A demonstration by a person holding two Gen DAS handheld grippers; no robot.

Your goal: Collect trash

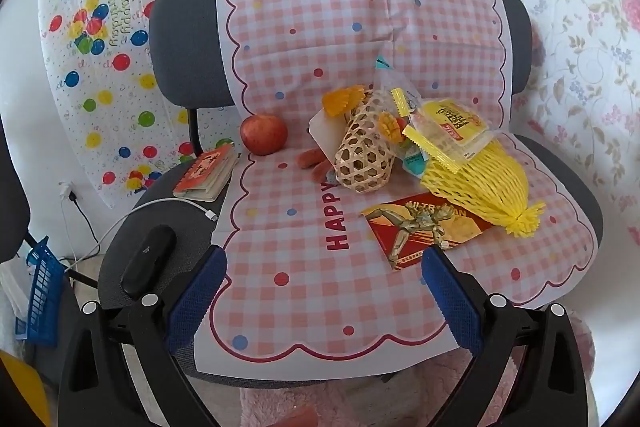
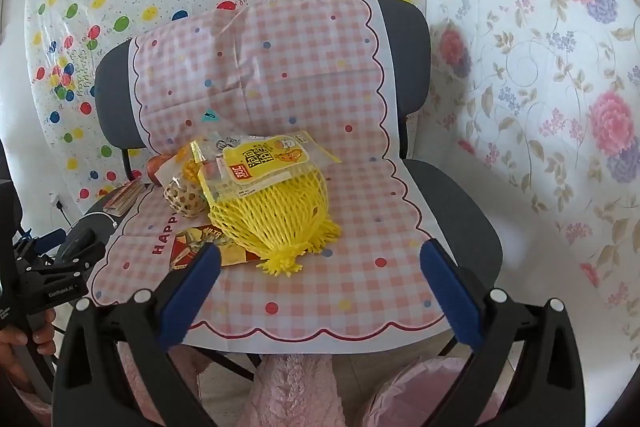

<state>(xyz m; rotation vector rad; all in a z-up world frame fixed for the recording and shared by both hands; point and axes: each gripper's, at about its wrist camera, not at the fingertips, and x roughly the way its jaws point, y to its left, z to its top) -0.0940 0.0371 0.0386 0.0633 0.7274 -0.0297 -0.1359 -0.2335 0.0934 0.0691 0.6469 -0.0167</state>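
Note:
On a grey chair draped with a pink checked sheet lies a heap of trash: a yellow foam fruit net, a yellow snack wrapper on top of it, a clear plastic bag with candy, and a red Ultraman card wrapper. A woven bamboo basket lies on its side beside them. My left gripper is open and empty in front of the heap. My right gripper is open and empty, just short of the foam net.
A red apple, a small orange booklet, a black case and a white cable lie on the chair's left side. A blue basket stands on the floor at left. A pink fluffy rug lies below.

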